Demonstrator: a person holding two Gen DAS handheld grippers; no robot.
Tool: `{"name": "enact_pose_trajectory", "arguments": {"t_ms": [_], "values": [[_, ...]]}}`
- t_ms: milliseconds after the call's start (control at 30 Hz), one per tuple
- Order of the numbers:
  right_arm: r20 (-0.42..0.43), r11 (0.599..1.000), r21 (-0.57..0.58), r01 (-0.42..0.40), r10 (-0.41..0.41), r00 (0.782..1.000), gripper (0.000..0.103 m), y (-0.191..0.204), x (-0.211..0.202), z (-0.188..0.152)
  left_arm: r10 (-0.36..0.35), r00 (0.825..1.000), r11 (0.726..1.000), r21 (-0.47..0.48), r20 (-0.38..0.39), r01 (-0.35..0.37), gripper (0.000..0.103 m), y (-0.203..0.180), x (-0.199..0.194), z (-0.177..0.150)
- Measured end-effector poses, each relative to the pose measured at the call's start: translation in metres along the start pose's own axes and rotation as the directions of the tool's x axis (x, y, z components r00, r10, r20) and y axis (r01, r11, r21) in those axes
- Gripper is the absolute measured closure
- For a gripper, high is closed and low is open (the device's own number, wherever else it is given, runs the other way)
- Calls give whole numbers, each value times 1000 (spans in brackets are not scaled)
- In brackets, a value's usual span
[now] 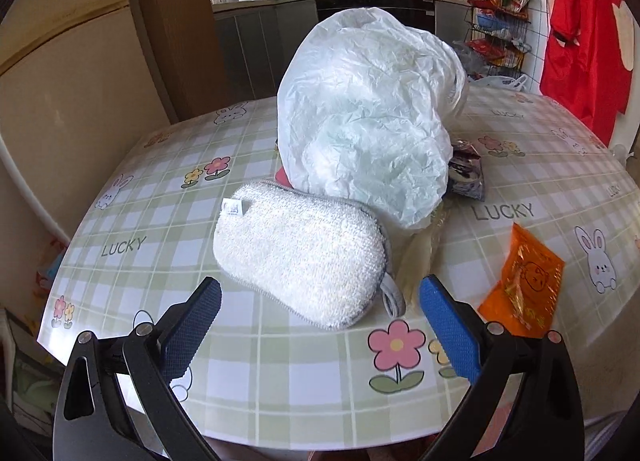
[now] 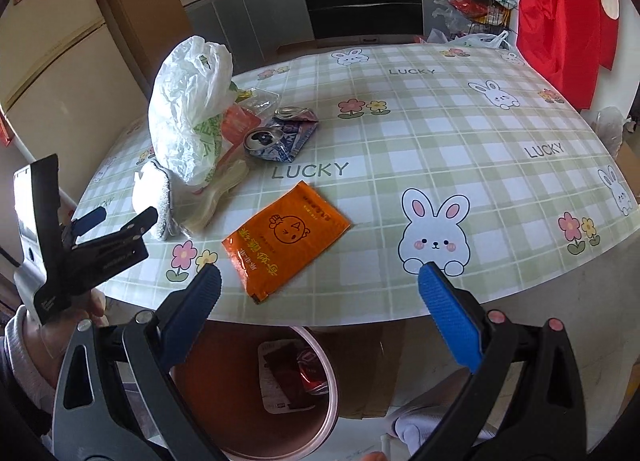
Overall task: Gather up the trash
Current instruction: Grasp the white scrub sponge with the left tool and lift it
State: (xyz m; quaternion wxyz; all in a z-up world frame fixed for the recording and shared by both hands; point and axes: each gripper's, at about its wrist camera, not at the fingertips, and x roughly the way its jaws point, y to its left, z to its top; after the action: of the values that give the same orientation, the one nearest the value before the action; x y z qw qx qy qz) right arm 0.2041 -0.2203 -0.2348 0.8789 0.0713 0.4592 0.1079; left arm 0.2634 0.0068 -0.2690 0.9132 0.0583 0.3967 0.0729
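Note:
An orange sachet (image 2: 286, 235) lies flat near the table's front edge; it also shows in the left wrist view (image 1: 522, 283). My right gripper (image 2: 320, 281) is open and empty, just short of it, above the table edge. A crushed can (image 2: 276, 143) and other wrappers lie beside a crumpled white plastic bag (image 2: 188, 101). In the left wrist view the bag (image 1: 368, 117) stands behind a white scrubbing sponge (image 1: 300, 257). My left gripper (image 1: 320, 301) is open and empty, right in front of the sponge; it also shows in the right wrist view (image 2: 116, 217).
The round table (image 2: 460, 133) has a green check cloth with rabbits and flowers. A brown bin (image 2: 248, 409) with trash inside stands on the floor under the front edge. A fridge is at the left; a red cloth (image 2: 560, 13) hangs at the right.

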Motion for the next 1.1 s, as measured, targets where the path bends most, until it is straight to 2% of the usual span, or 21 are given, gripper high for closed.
{"name": "enact_pose_trajectory", "arguments": {"t_ms": [67, 133, 267, 367, 433, 467, 500, 667, 800, 933, 1100], "values": [[-17, 1000, 5, 6, -6, 1000, 6, -4, 7, 1, 92, 996, 995, 43, 15, -93, 6, -12, 8, 7], [-29, 999, 30, -14, 15, 999, 6, -9, 12, 2, 151, 988, 984, 90, 26, -153, 6, -25, 16, 13], [-21, 999, 50, -2, 3, 1000, 6, -16, 17, 4, 222, 975, 962, 157, 16, -222, 6, -42, 36, 16], [-25, 999, 39, -3, 4, 1000, 6, -17, 20, 5, 239, 971, 960, 158, -24, -232, 6, -40, 47, 15], [-21, 1000, 23, 10, -10, 1000, 6, -17, 21, 5, 194, 980, 971, 153, -54, -184, 28, -33, 49, 14], [-27, 1000, 7, 16, -16, 1000, 6, -15, 23, 5, 155, 985, 979, 148, -74, -143, 50, -28, 48, 13], [-35, 1000, -2, 20, -20, 999, 6, -15, 26, 4, 134, 987, 983, 139, -88, -122, 63, -22, 46, 12], [-92, 1000, 18, -14, 15, 996, 6, -14, 42, -1, 28, 999, 1000, 7, -36, -28, 72, 27, 12, 1], [-157, 999, 44, -28, 35, 987, 6, -7, 61, -2, -31, 999, 990, -135, -10, 29, 75, 73, -14, -12], [-213, 997, 71, -33, 47, 976, 6, 9, 83, 4, -101, 994, 949, -298, 34, 107, 76, 115, -36, -25], [-205, 997, 46, -59, 67, 976, 6, 40, 99, 25, -128, 992, 878, -464, 7, 116, 80, 145, -47, -49]]}}
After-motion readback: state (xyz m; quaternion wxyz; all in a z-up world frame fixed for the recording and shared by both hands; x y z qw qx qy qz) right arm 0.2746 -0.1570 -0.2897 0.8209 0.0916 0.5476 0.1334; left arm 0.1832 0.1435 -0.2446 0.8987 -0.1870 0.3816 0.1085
